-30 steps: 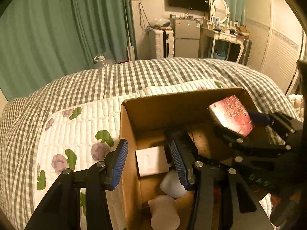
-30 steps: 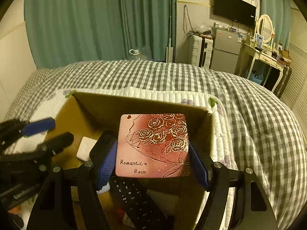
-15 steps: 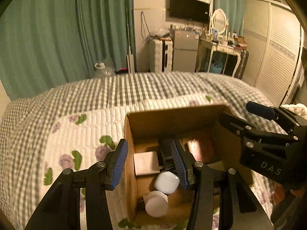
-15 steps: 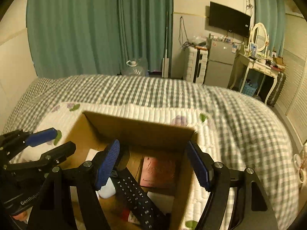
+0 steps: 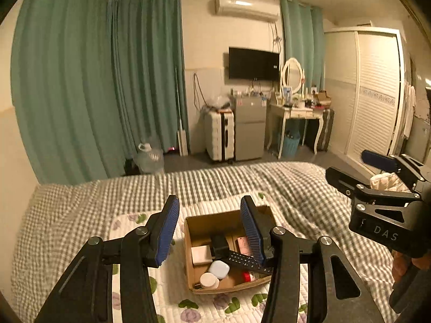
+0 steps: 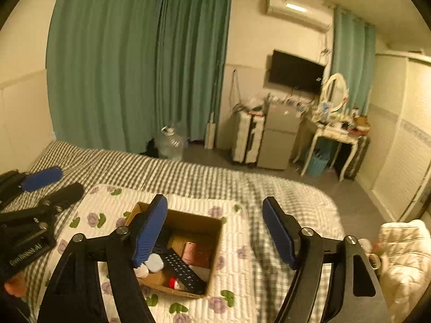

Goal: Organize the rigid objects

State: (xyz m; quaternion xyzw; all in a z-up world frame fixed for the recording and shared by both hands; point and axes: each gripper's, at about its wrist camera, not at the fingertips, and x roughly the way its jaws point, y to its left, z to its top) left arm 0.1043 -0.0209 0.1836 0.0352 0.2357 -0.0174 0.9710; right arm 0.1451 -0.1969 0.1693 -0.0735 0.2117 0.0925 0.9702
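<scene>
Filling checked bed (image 5: 282, 183), floral quilt (image 6: 242, 242) under cardboard box (image 5: 229, 218)

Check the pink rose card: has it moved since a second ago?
Yes. The pink rose card left the right gripper, whose jaws have just been opening, and now lies inside the cardboard box.

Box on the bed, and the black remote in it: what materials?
Box: looks like plain corrugated cardboard, matte brown, with open flaps and raw edges. Remote: probably hard plastic, matte black, with rows of small pale buttons that may be rubber; too small to be sure.
</scene>
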